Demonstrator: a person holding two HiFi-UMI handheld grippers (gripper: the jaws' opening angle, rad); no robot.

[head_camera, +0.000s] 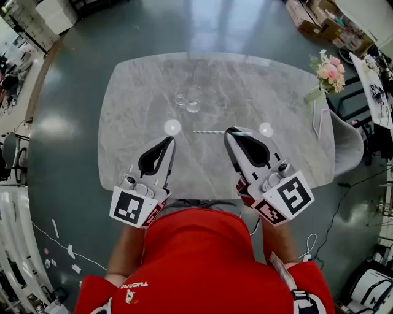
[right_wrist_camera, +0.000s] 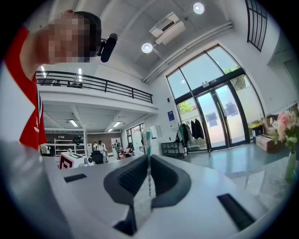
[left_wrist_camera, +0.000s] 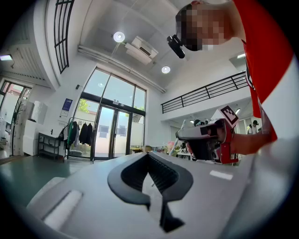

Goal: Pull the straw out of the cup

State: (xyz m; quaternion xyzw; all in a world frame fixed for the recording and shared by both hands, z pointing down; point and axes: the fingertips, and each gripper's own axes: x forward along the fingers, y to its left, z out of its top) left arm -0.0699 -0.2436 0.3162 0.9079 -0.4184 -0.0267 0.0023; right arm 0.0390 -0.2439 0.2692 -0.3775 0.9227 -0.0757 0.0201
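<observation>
A clear glass cup (head_camera: 193,99) stands on the grey marble table (head_camera: 135,98), beyond both grippers. My right gripper (head_camera: 229,132) is shut on a thin green-and-white striped straw (head_camera: 209,132), which lies level above the table, clear of the cup and sticking out to both sides of the jaws. In the right gripper view the straw (right_wrist_camera: 148,140) stands upright between the pressed pads of my right gripper (right_wrist_camera: 149,161). My left gripper (head_camera: 169,141) hangs to the left, shut with nothing in it (left_wrist_camera: 149,158). From the left gripper view I see the right gripper (left_wrist_camera: 205,140) with the straw (left_wrist_camera: 179,133).
A vase of pink and white flowers (head_camera: 328,73) stands at the table's right edge. A grey chair (head_camera: 344,144) sits beside that edge. Cardboard boxes (head_camera: 313,18) lie on the floor at the far right. Bright lamp reflections dot the tabletop.
</observation>
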